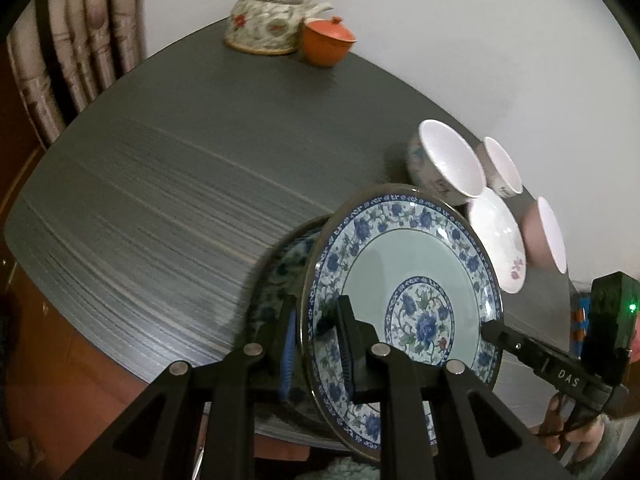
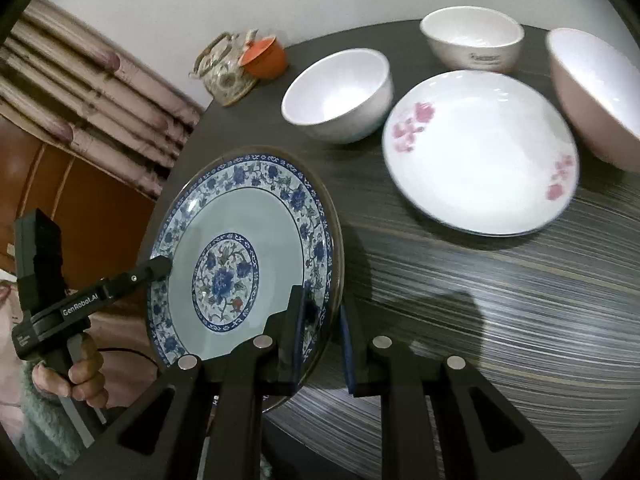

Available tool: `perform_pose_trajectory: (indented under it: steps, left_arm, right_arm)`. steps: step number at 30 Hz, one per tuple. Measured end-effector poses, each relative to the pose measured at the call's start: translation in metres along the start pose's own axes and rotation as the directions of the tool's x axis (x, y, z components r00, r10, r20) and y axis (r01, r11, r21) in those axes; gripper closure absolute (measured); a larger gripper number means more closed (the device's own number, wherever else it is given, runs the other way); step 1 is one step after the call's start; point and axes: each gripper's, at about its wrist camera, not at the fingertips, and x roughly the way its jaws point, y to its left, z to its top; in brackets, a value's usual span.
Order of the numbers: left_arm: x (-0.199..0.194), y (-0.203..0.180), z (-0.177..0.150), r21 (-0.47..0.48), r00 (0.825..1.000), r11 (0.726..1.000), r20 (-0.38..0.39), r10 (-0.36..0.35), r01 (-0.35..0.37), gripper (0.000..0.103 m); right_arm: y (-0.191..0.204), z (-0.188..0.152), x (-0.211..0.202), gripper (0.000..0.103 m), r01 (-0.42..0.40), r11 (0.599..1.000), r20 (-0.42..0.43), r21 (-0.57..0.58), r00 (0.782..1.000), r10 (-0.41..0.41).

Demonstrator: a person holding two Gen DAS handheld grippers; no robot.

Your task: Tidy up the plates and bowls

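Room: a pale wall behind, a pleated pinkish curtain to one side, brown wood panelling below it.
Table: dark grey with fine streaked grain, rounded at the edge, carrying all the crockery.
Blue plate: the blue-and-white floral plate is lifted off the table, near its front edge, and held between both grippers. It stands steeply tilted, almost on edge, with its decorated face turned toward the person and its back toward the table. Being round it has no long axis; its flat runs roughly up and down.
White plate: a white plate with pink flowers lies flat on the table, well apart from the lifted one, ringed by the bowls.
Bowls: a white bowl, a second white bowl with small lettering and a pink-sided bowl, all upright, just beside the white plate.
Teapot: a flowered teapot at the far corner, touching an orange lidded cup.
Left gripper: narrow, its jaws clamped on the near rim of the blue plate, one finger on each face.
Right gripper: narrow, pinching the rim on the opposite side.
Hand: a hand in a fuzzy green sleeve grips the left handle.
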Motion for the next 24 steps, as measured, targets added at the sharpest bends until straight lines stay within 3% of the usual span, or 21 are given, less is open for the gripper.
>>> perform_pose_trajectory:
  steps: [12, 24]
  left_arm:
    - [0.023, 0.023, -0.004, -0.041, 0.999, 0.999, -0.044, 0.019, -0.021, 0.084]
    - [0.035, 0.020, -0.007, -0.032, 0.998, 0.998, -0.026, 0.060, -0.061, 0.081]
  right_arm:
    - [0.016, -0.006, 0.037, 0.086, 0.033, 0.999, -0.066, -0.005, 0.997, -0.033]
    - [0.026, -0.004, 0.049, 0.084, 0.081, 0.996, -0.082, -0.042, 0.993, -0.084]
